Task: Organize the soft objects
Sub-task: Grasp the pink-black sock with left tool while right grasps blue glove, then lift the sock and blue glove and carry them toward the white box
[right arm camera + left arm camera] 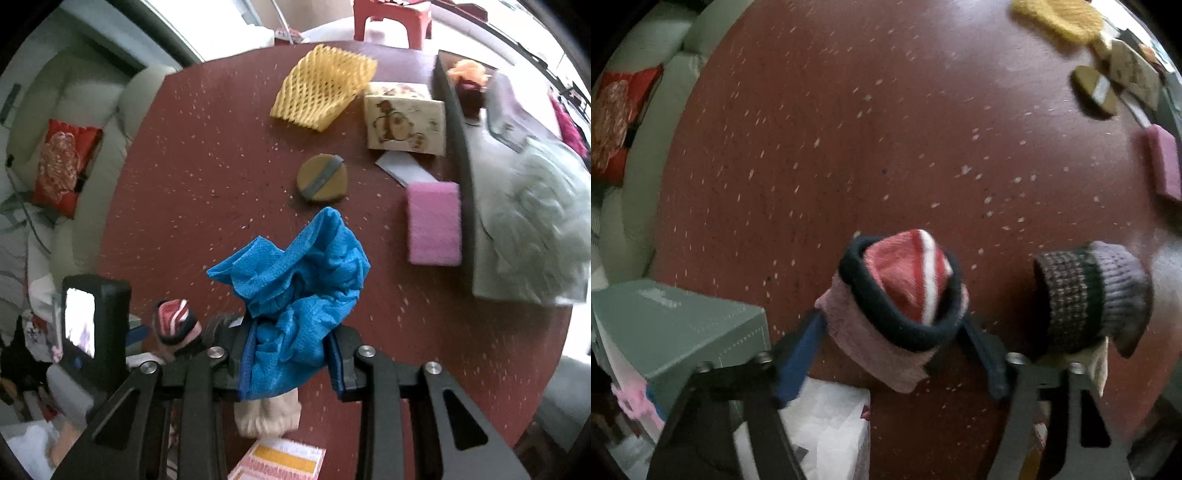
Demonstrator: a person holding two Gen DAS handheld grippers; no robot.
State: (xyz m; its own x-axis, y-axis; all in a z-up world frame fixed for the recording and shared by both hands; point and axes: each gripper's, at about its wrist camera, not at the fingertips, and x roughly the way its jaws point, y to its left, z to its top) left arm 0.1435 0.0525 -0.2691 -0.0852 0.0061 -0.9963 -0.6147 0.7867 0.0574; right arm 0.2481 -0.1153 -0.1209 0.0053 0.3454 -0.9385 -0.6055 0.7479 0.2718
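Observation:
My left gripper [892,332] is shut on a rolled sock bundle [897,291], pink with a dark cuff and a red-and-white core, held above the brown table [849,129]. A grey knitted sock roll [1089,295] lies just to its right. My right gripper [291,354] is shut on a crumpled blue cloth [295,273], held above the table. The sock bundle [177,321] and the left gripper's camera [92,321] show at the lower left of the right wrist view.
On the table lie a yellow foam net [321,88], a round tan puff [321,179], a pink sponge [434,221], a printed napkin pack [404,123] and a beige sock [266,413]. A dark tray [458,122] holds soft items at right. A green box [676,325] stands at left.

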